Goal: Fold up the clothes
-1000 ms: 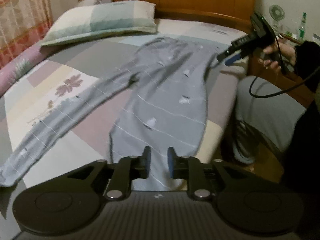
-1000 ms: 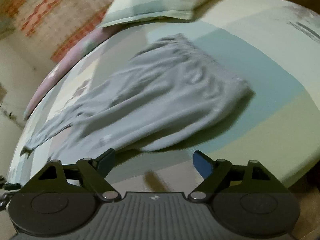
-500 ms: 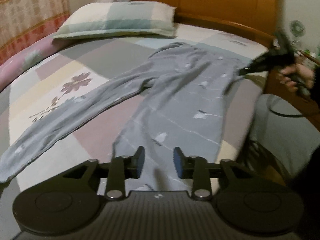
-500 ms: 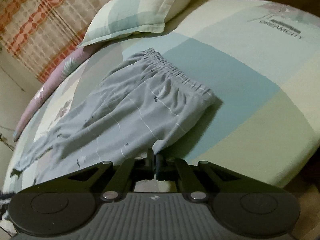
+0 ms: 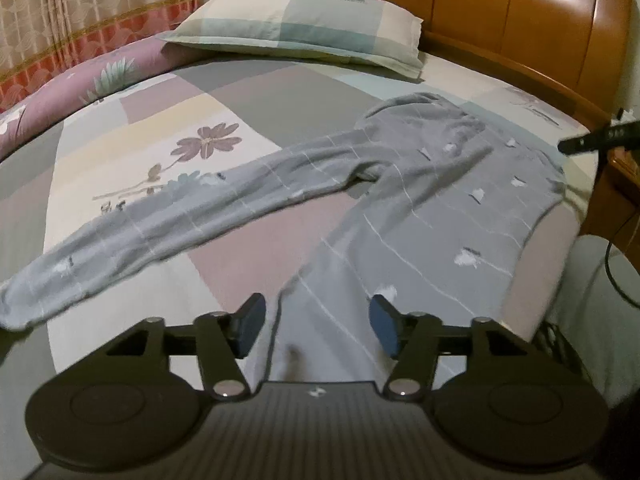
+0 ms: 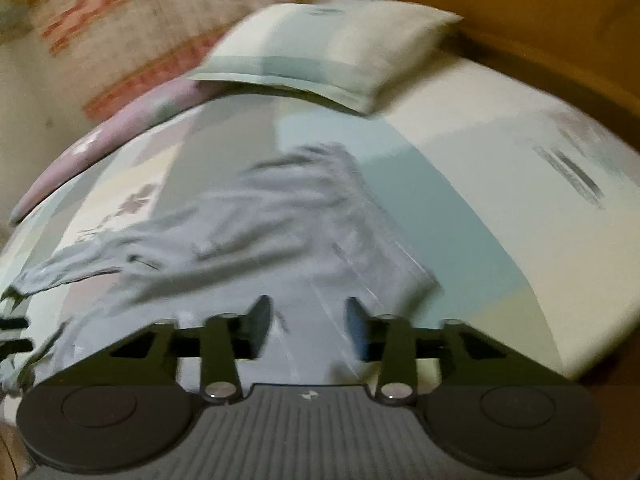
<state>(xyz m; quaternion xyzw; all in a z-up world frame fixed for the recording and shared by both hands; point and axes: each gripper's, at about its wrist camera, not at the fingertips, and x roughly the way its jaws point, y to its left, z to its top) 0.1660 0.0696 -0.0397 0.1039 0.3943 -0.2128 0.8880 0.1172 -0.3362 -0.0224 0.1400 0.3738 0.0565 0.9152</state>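
Grey pyjama trousers [image 5: 440, 208] lie flat on the bed [image 5: 260, 92], with one leg stretched far to the left and the other running toward me. My left gripper [image 5: 316, 312] hovers over that near leg; its jaws are opening and the cloth lies beneath them, not pinched. In the blurred right wrist view the trousers [image 6: 280, 216] fill the middle. My right gripper [image 6: 307, 312] hangs above the waist end, its jaws opening, with fabric under the gap and no pad pressing on it. The right gripper's tip [image 5: 568, 146] also shows at the far right of the left wrist view.
A checked pillow [image 5: 304, 24] rests against the wooden headboard [image 5: 520, 12]. A rolled purple quilt [image 5: 80, 88] lines the left side under a patterned curtain [image 5: 80, 8]. A wooden nightstand [image 5: 624, 176] and a cable stand past the bed's right edge.
The left jaws have spread wider and the gripper has shifted along the near leg. The right jaws were wide, snapped shut at the waist corner, and are apart again; that gripper has risen.
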